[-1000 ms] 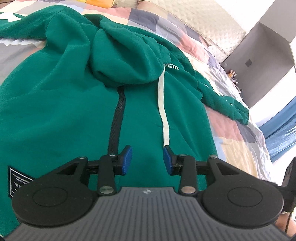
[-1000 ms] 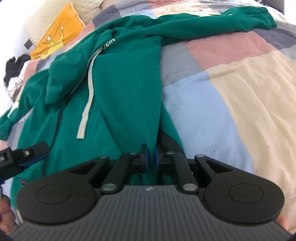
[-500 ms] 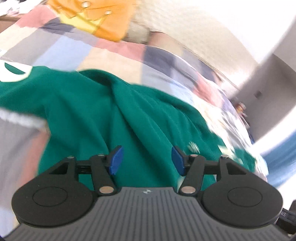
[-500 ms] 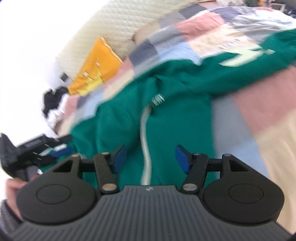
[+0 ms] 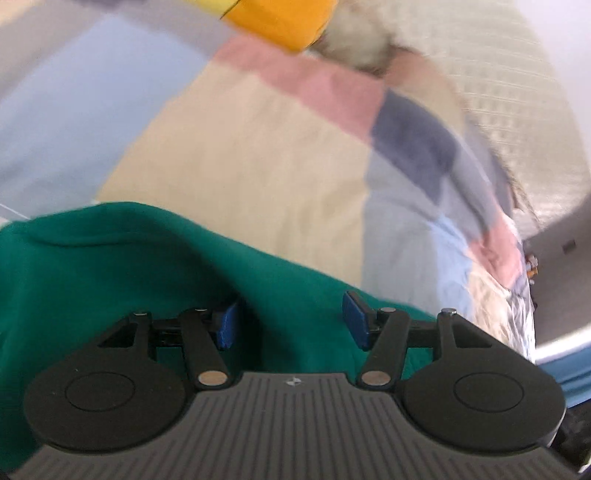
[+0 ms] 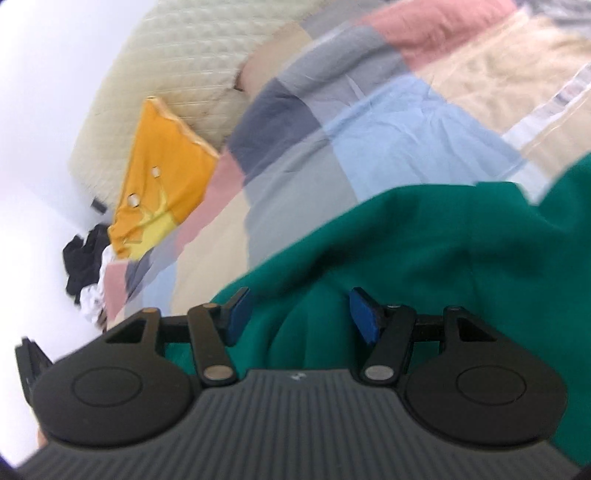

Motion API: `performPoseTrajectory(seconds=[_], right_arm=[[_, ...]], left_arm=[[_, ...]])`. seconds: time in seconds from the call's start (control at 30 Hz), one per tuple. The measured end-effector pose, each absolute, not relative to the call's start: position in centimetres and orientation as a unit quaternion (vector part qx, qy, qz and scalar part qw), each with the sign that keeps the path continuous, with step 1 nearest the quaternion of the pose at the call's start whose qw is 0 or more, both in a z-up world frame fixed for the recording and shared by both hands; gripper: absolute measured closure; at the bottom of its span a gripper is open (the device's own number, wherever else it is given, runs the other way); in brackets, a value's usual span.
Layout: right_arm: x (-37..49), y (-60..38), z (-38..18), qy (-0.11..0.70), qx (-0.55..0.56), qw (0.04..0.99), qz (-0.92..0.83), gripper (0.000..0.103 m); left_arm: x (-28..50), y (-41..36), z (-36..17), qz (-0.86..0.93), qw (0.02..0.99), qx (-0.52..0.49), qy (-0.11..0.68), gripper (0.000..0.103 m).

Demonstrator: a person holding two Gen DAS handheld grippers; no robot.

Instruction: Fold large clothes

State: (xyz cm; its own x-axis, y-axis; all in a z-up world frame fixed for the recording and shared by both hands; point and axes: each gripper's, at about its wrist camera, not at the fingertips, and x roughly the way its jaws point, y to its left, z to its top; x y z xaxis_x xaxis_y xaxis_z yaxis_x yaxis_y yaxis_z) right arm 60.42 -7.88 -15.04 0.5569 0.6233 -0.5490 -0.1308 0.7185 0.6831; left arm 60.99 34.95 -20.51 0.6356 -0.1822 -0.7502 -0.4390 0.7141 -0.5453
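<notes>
The left gripper is seen angled downward, its blue pads held well apart with nothing pinched between them. The right gripper is tilted down more gently, and its jaws are likewise spread, with nothing clamped (both pairs of jaws were just being opened). At the near left edge of the right wrist view, a blurred dark shape is probably the other gripper.

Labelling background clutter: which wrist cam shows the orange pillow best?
Right wrist view. The orange pillow shows nearly whole there, with its yellow corner and pale round spots, leaning against the quilted headboard. The left wrist view shows only a blurred orange and yellow strip, cut off by the top edge.
</notes>
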Motion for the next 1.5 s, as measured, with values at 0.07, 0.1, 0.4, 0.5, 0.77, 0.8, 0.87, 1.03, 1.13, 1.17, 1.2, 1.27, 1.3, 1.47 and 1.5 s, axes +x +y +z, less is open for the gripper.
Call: performPoseTrajectory(seconds=[0.07, 0.1, 0.4, 0.5, 0.77, 0.8, 0.87, 1.03, 1.13, 1.17, 1.2, 1.27, 1.3, 1.47, 1.5], right_arm=[[62.1, -7.3, -16.2, 0.427, 0.305, 0.82, 0.23, 0.041], [62.7, -7.1, -16.5, 0.433, 0.305, 0.817, 0.227, 0.041], [66.2, -6.5, -15.1, 0.447, 0.291, 0.82, 0.208, 0.085], [66.6, -6.9, -13.1, 0.422, 0.284, 0.832, 0.22, 0.088], [68.3, -7.1, -16.3, 0.406, 0.252, 0.856, 0.195, 0.089], [68.3, -7.1, -17.0, 0.408, 0.251, 0.857, 0.191, 0.089], [67.9, -7.1, -17.4, 0.398, 0.252, 0.861, 0.191, 0.089], [65.7, -6.8, -15.2, 0.387, 0.226, 0.874, 0.187, 0.085], [64.0, -6.7, -13.5, 0.39, 0.214, 0.877, 0.181, 0.062], [63.3, -6.7, -13.0, 0.39, 0.21, 0.878, 0.181, 0.049], [62.4, -6.8, -12.4, 0.389, 0.201, 0.881, 0.181, 0.045], [60.3, -6.5, -11.0, 0.382, 0.165, 0.89, 0.184, 0.043], [59.0, -6.4, -10.2, 0.376, 0.149, 0.895, 0.189, 0.043], [52.8, -6.5, -6.2, 0.35, 0.096, 0.907, 0.211, 0.043], [51.5, -6.6, -5.3, 0.344, 0.088, 0.91, 0.215, 0.043]], left_arm=[[62.7, 35.6, -21.9, 0.069, 0.81, -0.388, 0.435, 0.04], [63.3, 35.7, -22.3, 0.07, 0.805, -0.389, 0.443, 0.041], [66.3, 37.1, -21.9, 0.077, 0.796, -0.393, 0.455, 0.091], [66.2, 37.9, -19.8, 0.037, 0.813, -0.403, 0.418, 0.091], [69.0, 35.7, -22.5, 0.051, 0.836, -0.343, 0.425, 0.091], [68.7, 35.5, -23.0, 0.05, 0.838, -0.339, 0.425, 0.091], [68.2, 35.3, -23.4, 0.041, 0.85, -0.32, 0.416, 0.088], [65.7, 34.8, -21.2, 0.053, 0.865, -0.296, 0.402, 0.061], [63.0, 34.6, -18.7, 0.052, 0.874, -0.293, 0.385, 0.052], [61.9, 34.4, -17.7, 0.055, 0.876, -0.29, 0.381, 0.052], [61.0, 34.3, -17.0, 0.058, 0.877, -0.286, 0.381, 0.052], [58.7, 33.7, -15.3, 0.058, 0.884, -0.277, 0.373, 0.052], [57.6, 33.4, -14.5, 0.06, 0.886, -0.273, 0.37, 0.052], [52.4, 30.1, -10.2, 0.053, 0.897, -0.237, 0.369, 0.052], [51.3, 29.3, -9.3, 0.049, 0.899, -0.229, 0.369, 0.052]])
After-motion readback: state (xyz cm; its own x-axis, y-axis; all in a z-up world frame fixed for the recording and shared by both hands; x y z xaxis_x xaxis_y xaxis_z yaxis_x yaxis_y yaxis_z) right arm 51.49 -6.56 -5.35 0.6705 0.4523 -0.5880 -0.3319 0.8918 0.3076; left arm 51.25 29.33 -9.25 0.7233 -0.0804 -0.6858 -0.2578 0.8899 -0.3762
